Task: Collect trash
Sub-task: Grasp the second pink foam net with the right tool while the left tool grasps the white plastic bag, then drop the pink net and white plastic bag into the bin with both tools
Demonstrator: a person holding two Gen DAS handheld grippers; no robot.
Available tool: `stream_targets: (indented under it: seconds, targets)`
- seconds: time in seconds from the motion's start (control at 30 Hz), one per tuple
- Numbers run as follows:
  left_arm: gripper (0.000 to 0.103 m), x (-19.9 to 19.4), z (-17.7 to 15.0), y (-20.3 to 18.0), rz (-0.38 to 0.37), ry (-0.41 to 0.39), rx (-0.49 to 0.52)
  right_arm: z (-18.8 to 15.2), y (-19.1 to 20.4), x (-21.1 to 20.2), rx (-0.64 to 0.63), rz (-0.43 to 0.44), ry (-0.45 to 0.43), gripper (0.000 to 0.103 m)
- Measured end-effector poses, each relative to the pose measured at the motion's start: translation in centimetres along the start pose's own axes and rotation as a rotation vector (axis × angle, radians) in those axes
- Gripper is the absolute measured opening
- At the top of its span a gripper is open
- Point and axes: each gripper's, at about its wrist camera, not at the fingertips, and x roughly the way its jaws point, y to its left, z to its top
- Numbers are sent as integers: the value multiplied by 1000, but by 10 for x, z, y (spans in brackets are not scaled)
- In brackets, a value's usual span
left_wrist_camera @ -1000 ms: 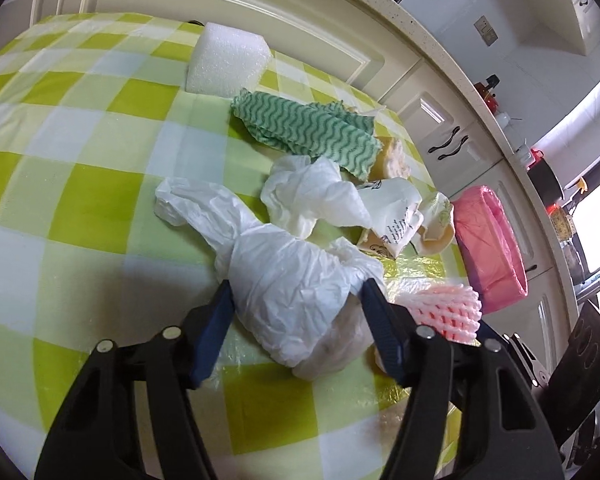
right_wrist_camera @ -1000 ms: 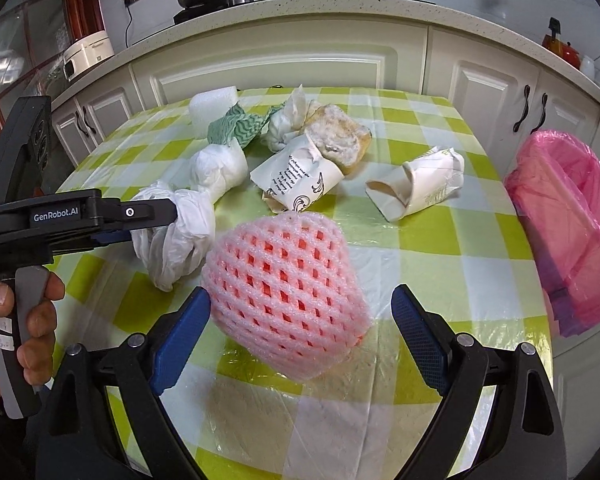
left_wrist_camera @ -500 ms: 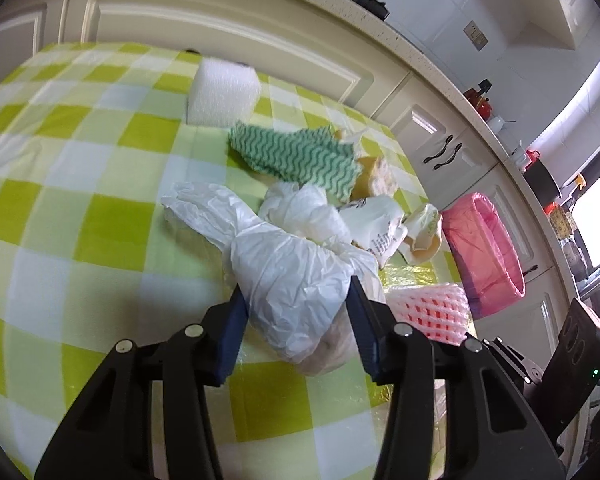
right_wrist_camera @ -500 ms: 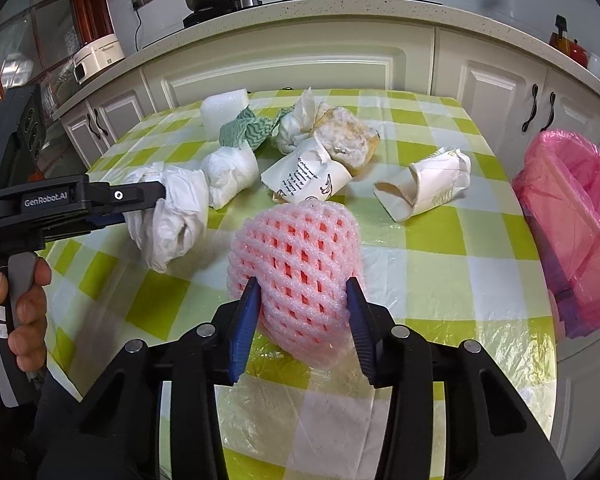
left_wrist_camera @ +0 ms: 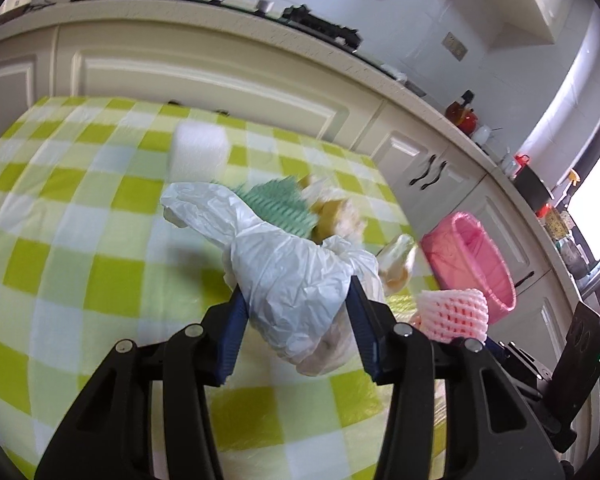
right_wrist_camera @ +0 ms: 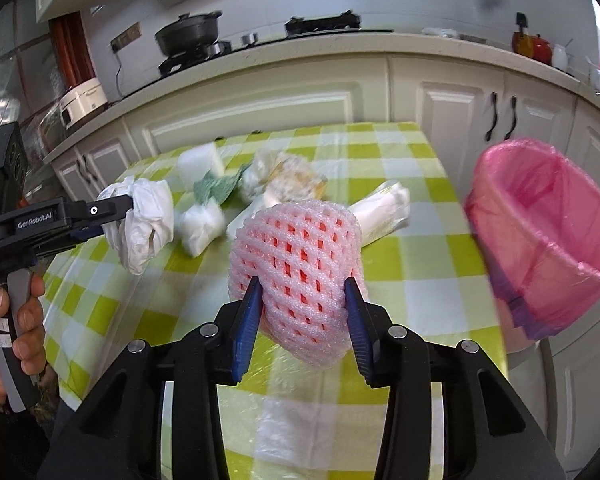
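Observation:
My left gripper (left_wrist_camera: pixel 296 332) is shut on a crumpled white plastic bag (left_wrist_camera: pixel 284 264) and holds it above the green-checked table (left_wrist_camera: pixel 80 240); it also shows in the right wrist view (right_wrist_camera: pixel 140 220). My right gripper (right_wrist_camera: pixel 300 320) is shut on a pink foam fruit net (right_wrist_camera: pixel 296 256), lifted off the table; the net also shows in the left wrist view (left_wrist_camera: pixel 452 312). A bin with a pink liner (right_wrist_camera: pixel 548 232) stands beside the table's right edge, to the right of the net.
On the table lie a white foam block (right_wrist_camera: pixel 200 164), a green patterned cloth (right_wrist_camera: pixel 212 188), a small white bag (right_wrist_camera: pixel 200 224), crumpled wrappers (right_wrist_camera: pixel 292 180) and a rolled paper cup (right_wrist_camera: pixel 384 208). Cream cabinets (right_wrist_camera: pixel 260 104) run behind the table.
Both grippers closed on their items, the left on the white bag and the right on the foam net. Both then lifted them off the table.

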Motion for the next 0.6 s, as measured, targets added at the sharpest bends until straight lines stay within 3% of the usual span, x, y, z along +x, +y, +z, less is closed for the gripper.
stream_targets:
  seconds: [0.3,0.6]
  targets:
    - [47,20,49,-91,-96,-58,141,46,-76,-30,77,-135,-100,40]
    - [47,77,80,-203,-210,-12,266,73,-174,-51,173,-272,-139,40]
